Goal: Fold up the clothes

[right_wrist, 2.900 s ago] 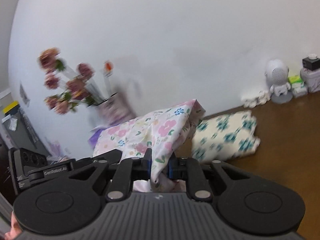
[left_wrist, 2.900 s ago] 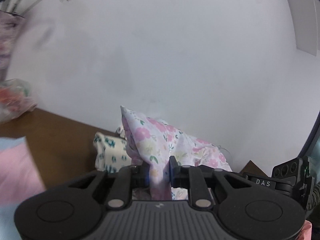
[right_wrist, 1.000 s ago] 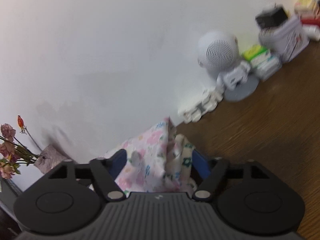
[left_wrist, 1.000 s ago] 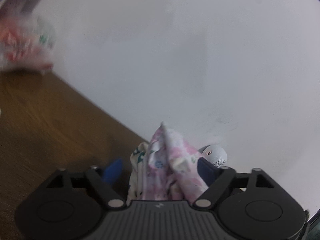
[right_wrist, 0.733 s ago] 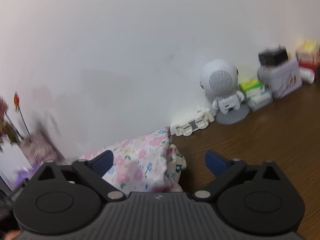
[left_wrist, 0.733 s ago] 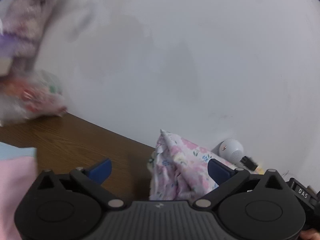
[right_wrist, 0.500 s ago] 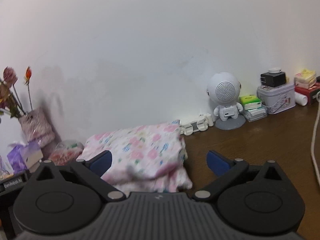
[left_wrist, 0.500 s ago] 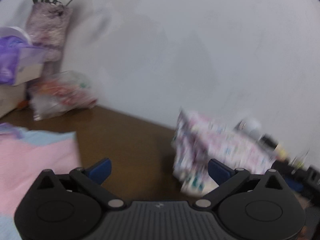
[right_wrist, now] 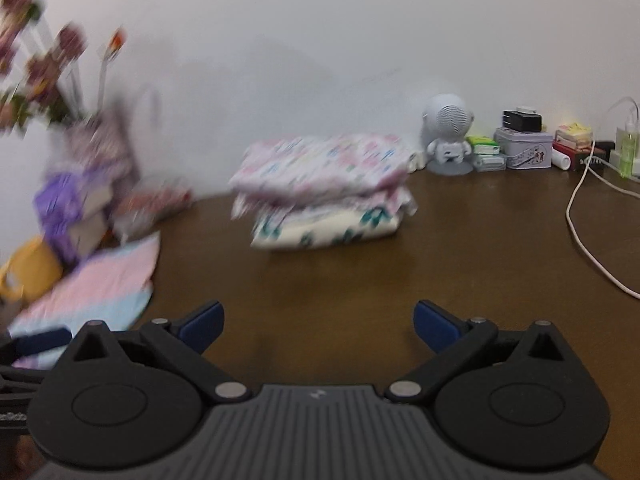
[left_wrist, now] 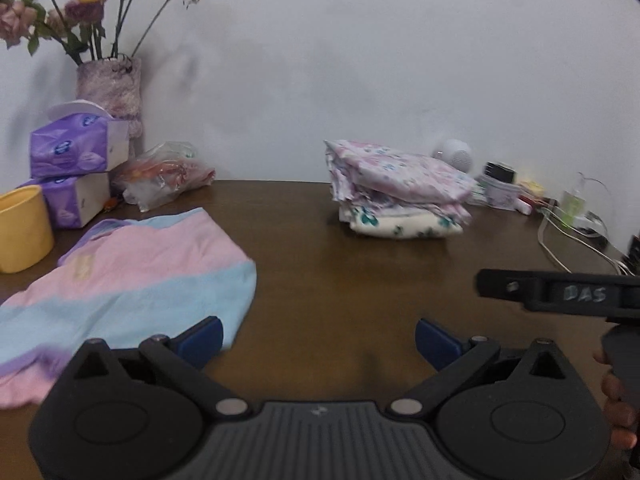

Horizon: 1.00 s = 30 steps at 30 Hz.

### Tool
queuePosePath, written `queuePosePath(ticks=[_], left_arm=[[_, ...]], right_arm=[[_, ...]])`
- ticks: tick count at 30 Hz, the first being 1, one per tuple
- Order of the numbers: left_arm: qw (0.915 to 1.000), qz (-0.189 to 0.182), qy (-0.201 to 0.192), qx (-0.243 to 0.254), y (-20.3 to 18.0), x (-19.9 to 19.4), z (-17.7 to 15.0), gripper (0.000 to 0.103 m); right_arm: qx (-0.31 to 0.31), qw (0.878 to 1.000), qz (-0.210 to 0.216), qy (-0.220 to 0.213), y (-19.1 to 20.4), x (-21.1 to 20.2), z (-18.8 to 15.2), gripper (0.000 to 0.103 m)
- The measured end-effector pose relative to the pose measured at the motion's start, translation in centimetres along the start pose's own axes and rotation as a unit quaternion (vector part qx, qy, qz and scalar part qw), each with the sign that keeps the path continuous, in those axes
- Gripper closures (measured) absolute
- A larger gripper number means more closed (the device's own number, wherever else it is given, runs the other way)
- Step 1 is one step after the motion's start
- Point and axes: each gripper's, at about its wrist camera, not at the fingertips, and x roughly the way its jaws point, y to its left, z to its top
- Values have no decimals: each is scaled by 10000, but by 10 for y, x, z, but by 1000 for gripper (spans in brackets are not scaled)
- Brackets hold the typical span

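Left wrist view is showing your left gripper (left_wrist: 318, 338) with its fingers spread wide and holding nothing over the brown counter (left_wrist: 340, 280), while "DAS" is reading on the black bar of your right gripper (left_wrist: 560, 294) beside it. Right wrist view is showing the right gripper's fingers equally wide and holding nothing, the folded floral clothes (right_wrist: 324, 190) stacked well ahead near the wall, and the pink-and-blue garment (left_wrist: 120, 276) lying flat at left.

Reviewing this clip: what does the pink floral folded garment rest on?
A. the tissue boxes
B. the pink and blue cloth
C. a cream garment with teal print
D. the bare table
C: the floral garment lies on top of the cream garment, which sits on the table.
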Motion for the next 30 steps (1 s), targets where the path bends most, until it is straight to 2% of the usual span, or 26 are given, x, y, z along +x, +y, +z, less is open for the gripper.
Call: queuePosePath(ticks=[2, 5, 7, 13, 18, 22, 30], left_arm=[[9999, -57, -97, 120, 2, -23, -12, 0], [9994, 135, -218, 246, 6, -56, -29, 0], [9991, 298, -177, 262, 9, -76, -38, 0], [9996, 270, 34, -4, 26, -125, -70, 0], [9994, 233, 144, -207, 39, -148, -86, 0], [9983, 130, 418, -390, 46, -153, -96, 0], [9987, 128, 394, -294, 42, -159, -111, 0]], right_arm=[[-195, 9998, -36, 49, 14, -16, -13, 0], [-206, 9995, 82, 228, 27, -41, -33, 0], [-106, 9989, 235, 382, 33, -59, -43, 0], [-144, 9983, 356, 440, 57, -112, -78, 0], [29, 9971, 427, 629, 66, -128, -98, 0], [-68, 9976, 360, 592, 77, -139, -109, 0], [-179, 9977, 286, 595, 86, -142, -121, 0]])
